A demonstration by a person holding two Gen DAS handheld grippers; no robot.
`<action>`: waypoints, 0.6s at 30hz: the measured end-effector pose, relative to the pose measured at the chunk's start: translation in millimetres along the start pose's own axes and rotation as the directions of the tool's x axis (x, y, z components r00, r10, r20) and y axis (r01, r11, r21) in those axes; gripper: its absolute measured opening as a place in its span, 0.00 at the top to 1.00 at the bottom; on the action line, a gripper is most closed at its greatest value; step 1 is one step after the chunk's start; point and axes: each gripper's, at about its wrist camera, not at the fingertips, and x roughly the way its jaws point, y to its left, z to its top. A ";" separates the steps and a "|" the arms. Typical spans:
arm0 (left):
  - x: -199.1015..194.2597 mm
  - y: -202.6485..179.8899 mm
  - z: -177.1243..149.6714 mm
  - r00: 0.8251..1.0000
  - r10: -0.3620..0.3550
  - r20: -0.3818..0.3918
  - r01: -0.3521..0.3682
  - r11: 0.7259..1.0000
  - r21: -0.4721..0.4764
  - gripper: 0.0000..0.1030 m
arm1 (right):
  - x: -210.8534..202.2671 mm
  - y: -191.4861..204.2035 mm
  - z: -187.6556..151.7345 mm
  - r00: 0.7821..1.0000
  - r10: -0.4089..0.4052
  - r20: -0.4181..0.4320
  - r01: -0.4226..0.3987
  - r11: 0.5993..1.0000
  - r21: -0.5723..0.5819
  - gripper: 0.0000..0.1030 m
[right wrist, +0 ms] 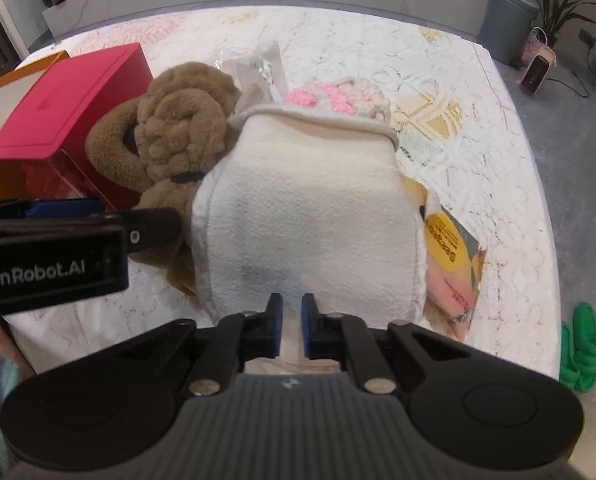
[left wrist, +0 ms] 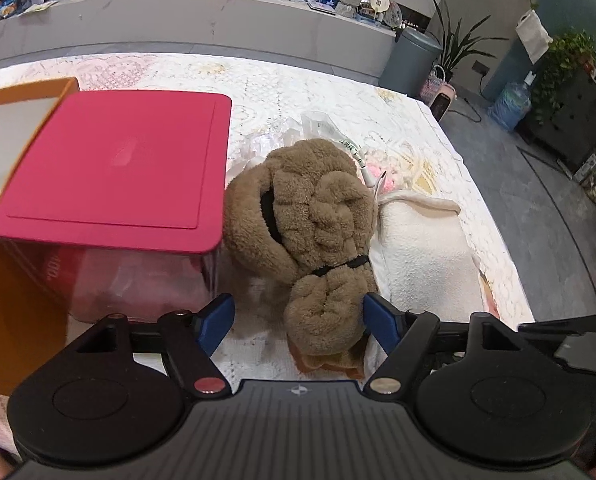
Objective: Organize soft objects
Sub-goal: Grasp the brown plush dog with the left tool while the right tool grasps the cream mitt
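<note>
Pink-lidded clear box (left wrist: 109,168) sits left of frame, its contents blurred. Brown plush toy (left wrist: 310,216) lies beside it at centre, partly between the spread left gripper (left wrist: 300,322). Right gripper (right wrist: 291,330) pinches the near edge of the cream pouch (right wrist: 310,216).

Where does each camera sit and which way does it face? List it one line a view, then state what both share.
Left wrist: sits on the left hand-held gripper, angled down at the table; jaws wide, straddling the brown plush toy beside the pink-lidded box.
Right wrist: sits on the right hand-held gripper, angled down; jaws nearly closed at the near edge of the white cloth; the left hand-held gripper's body shows at the left edge.
Shared: brown plush toy, white cloth, pink-lidded box, lace tablecloth.
</note>
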 end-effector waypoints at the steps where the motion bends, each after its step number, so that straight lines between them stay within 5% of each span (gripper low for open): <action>1: 1.2 0.2 0.0 1.000 -0.003 0.002 0.003 1.000 -0.007 0.15 | -2.3 -1.6 -0.1 1.000 0.002 0.005 -0.002 1.000 -0.004 0.88; 3: 4.2 -0.1 0.7 1.000 -0.002 0.000 0.002 1.000 -0.019 0.15 | -10.7 -3.3 -0.3 1.000 -0.013 0.023 0.013 1.000 -0.016 0.54; 4: 5.9 -0.5 1.2 1.000 0.000 -0.001 0.000 1.000 -0.023 0.15 | -14.8 -3.7 0.4 0.999 -0.034 0.034 0.035 0.999 -0.027 0.27; 5: 7.3 -0.7 1.1 1.000 -0.001 0.000 0.001 1.000 -0.027 0.15 | -18.2 -4.3 0.7 0.997 -0.053 0.053 0.055 0.998 -0.038 0.19; 8: 10.5 -0.6 1.0 1.000 -0.009 0.005 0.009 0.999 -0.030 0.15 | -19.2 -9.3 3.4 0.991 -0.111 0.074 0.116 0.991 -0.062 0.18; 10: 11.0 0.3 -0.6 1.000 -0.030 0.006 0.030 0.999 -0.029 0.27 | -11.9 -17.5 5.4 0.995 -0.089 0.055 0.091 0.995 -0.036 0.15; 12: 6.7 0.9 -2.9 0.997 -0.072 0.013 0.072 0.997 -0.022 0.56 | -0.7 -23.4 6.8 0.998 -0.049 0.031 0.050 0.999 -0.010 0.12; 15: -2.5 -3.9 -4.7 0.997 -0.072 0.032 0.072 0.997 0.011 0.66 | 13.2 -24.9 7.3 0.999 -0.027 0.027 0.027 1.000 0.016 0.13; 16: -4.9 -5.0 -4.7 0.997 -0.065 0.040 0.064 0.998 0.026 0.67 | 14.0 -23.4 7.0 0.999 -0.029 0.039 0.028 0.999 0.021 0.18; 18: -7.4 -6.0 -3.7 0.997 -0.062 0.044 0.060 0.998 0.036 0.69 | 10.5 -21.4 5.8 0.997 -0.047 0.060 0.046 0.999 0.024 0.45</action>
